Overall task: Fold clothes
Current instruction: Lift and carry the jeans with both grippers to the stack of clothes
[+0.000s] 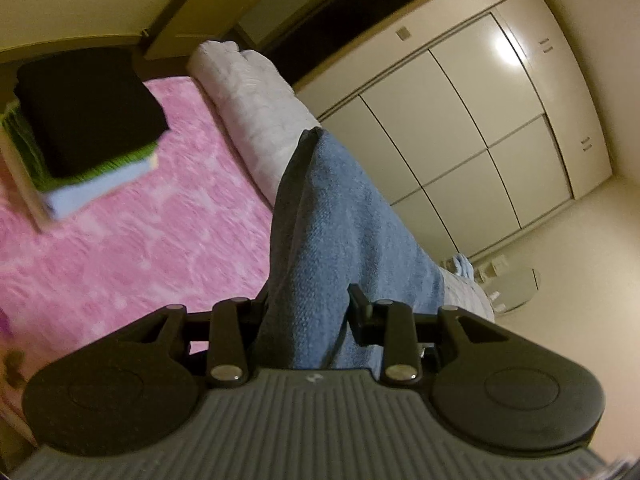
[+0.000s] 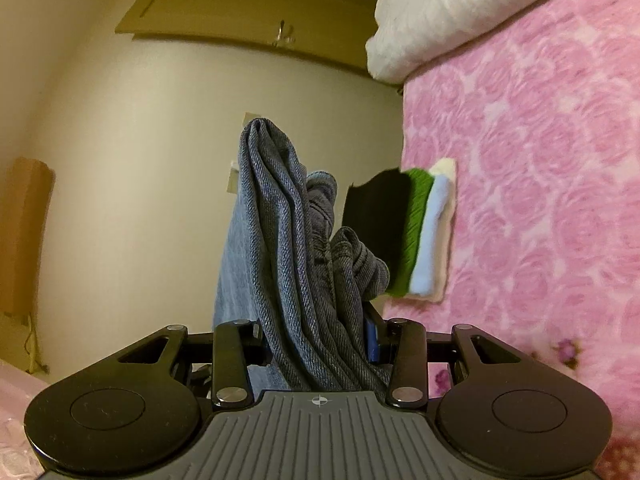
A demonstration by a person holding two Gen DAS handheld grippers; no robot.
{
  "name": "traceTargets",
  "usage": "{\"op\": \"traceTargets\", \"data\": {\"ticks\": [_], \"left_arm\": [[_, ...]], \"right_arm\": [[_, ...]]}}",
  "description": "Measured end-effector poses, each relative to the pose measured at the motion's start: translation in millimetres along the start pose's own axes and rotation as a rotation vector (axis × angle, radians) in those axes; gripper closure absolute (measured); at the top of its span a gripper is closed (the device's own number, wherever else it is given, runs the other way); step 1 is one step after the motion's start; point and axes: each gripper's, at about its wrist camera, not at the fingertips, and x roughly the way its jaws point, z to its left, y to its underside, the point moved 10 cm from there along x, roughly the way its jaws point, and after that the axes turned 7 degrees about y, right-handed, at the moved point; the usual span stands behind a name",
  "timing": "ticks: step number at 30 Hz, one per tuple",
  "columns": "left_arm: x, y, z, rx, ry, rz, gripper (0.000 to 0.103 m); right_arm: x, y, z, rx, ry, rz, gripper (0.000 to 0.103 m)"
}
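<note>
Above the pink rose-patterned bed (image 2: 540, 160), your left claw (image 1: 308, 312) and right claw (image 2: 320, 332) each clamp the bunched blue denim jeans (image 2: 288, 240), lifted ready for folding.

Blue denim jeans (image 2: 288, 240), pink rose-patterned blanket (image 2: 540, 160), white pillow (image 2: 440, 12), black-green-pale-blue-cream folded stack (image 2: 404, 236).
</note>
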Motion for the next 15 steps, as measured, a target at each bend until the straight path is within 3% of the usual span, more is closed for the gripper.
{"op": "traceTargets", "data": {"ticks": [5,10,15], "left_arm": [[-4,-71,67,0.014,-0.005,0.056,0.073],[-4,-163,129,0.046,-0.002,0.171,0.073],[18,-258,180,0.105,-0.013,0.249,0.073]], "right_arm": [[81,2,7,0.036,0.005,-0.022,0.063],[167,1,21,0.149,0.031,-0.089,0.063],[252,-23,38,0.212,0.052,-0.148,0.063]]}}
